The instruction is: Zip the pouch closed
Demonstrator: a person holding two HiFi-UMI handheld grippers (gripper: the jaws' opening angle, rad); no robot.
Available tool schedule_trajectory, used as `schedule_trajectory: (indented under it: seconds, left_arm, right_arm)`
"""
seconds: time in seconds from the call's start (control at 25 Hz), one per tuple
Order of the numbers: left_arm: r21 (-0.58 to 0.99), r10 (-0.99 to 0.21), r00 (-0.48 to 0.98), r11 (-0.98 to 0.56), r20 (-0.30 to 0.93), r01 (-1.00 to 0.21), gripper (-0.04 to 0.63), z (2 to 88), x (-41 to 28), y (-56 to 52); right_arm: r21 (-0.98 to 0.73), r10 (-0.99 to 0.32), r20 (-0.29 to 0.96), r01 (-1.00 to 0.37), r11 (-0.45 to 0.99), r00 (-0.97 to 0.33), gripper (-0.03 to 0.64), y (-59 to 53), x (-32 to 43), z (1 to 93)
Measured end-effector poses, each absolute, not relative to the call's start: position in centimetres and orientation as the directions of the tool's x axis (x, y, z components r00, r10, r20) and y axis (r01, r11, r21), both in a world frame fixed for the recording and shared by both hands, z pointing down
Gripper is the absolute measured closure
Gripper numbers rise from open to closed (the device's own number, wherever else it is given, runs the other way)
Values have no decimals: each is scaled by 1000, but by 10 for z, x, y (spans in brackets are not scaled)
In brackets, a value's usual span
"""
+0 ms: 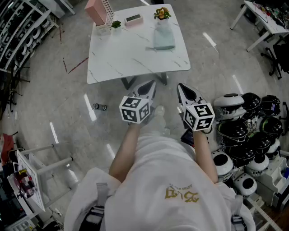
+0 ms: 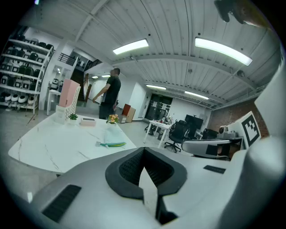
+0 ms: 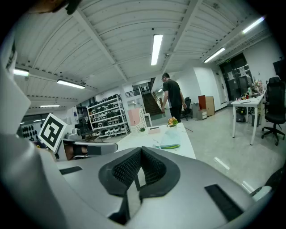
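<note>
Your pouch [image 1: 163, 38] lies flat on the white marble table [image 1: 131, 58], on its far right part and well away from you. It is a pale blue-green, see-through pouch, longer than it is wide, with its long side running away from you. Its far end sits just in front of the small pot of flowers [image 1: 161, 14]. From the low gripper views you can see a green and yellow strip along its near edge (whether the zip there is open or closed cannot be made out from here).
</note>
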State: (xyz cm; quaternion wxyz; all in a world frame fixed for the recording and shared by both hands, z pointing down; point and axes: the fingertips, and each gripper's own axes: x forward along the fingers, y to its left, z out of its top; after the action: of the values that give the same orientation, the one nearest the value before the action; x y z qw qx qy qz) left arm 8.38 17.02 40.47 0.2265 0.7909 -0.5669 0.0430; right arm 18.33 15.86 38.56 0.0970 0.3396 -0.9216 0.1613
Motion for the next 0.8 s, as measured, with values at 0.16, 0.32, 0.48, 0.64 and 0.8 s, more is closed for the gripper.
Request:
schedule_trajectory:
  seconds: [0.16, 0.32, 0.48, 0.64, 0.8]
  left_arm:
    - [305, -881, 343, -245, 327, -920, 577, 405, 82, 180]
    - [299, -887, 333, -239, 320, -924, 577, 399, 81, 185]
    - [319, -894, 335, -238, 297, -918, 577, 396, 81, 186]
    - [355, -900, 339, -233, 274, -905, 407, 396, 80, 184]
    - [329, -898, 319, -216, 302, -919, 397, 398, 73, 187]
  right_arm:
    - [-251, -572, 300, -642, 724, -763, 604, 168, 184, 390]
    - [-241, -567, 300, -636, 733, -767, 604, 173, 183, 386]
    - [-317, -538, 227, -584, 747, -812, 604, 180, 180, 379]
    - [-362, -556, 215, -594, 718, -803, 464, 178, 184, 384]
    - [-342, -576, 239, -623, 703, -781, 419, 172, 186, 388]
